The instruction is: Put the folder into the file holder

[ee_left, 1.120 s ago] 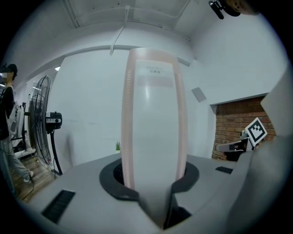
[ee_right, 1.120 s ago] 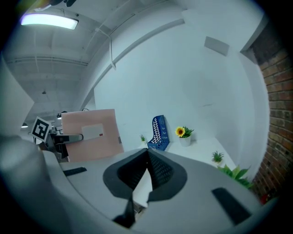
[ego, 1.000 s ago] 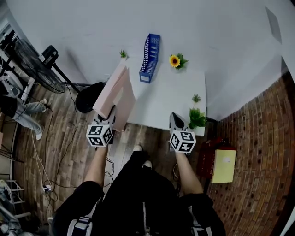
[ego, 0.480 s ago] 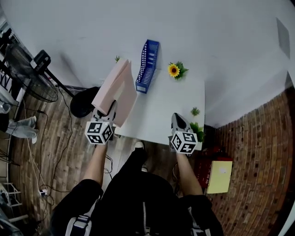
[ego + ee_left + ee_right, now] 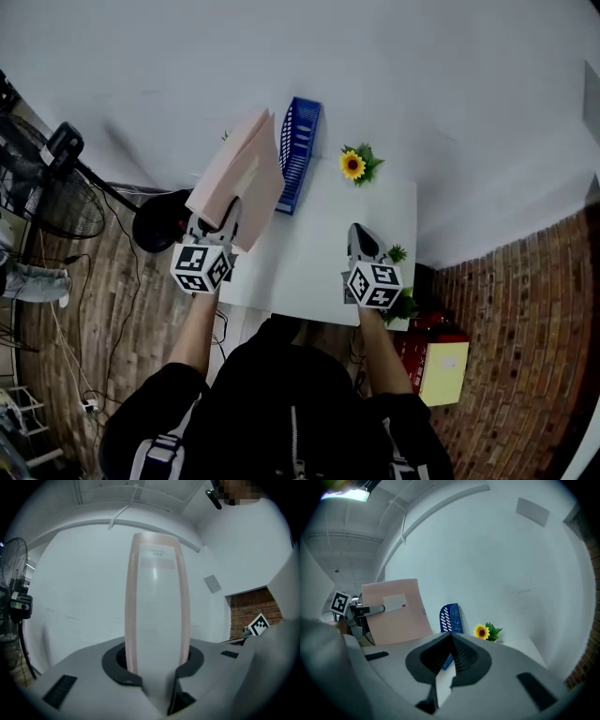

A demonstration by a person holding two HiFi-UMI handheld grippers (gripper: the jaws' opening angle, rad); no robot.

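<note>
My left gripper (image 5: 225,216) is shut on the lower edge of a pink folder (image 5: 236,173), which stands upright over the table's left edge, just left of the blue mesh file holder (image 5: 298,155). In the left gripper view the folder (image 5: 157,606) rises edge-on between the jaws of that gripper (image 5: 157,660). My right gripper (image 5: 360,236) hovers over the white table (image 5: 319,253), shut and holding nothing. The right gripper view looks past this gripper (image 5: 451,637) to the folder (image 5: 396,613), the file holder (image 5: 451,617) and the left gripper (image 5: 363,611).
A sunflower (image 5: 353,165) stands on the table right of the file holder, with small green plants (image 5: 398,253) at the table's right edge. A fan on a stand (image 5: 52,183) and a black round stool (image 5: 159,220) are on the left. A red crate (image 5: 417,347) sits by the brick wall.
Both grippers have moved forward over the table as the person stepped up to it. The folder has travelled from the table's near left corner to just beside the file holder.
</note>
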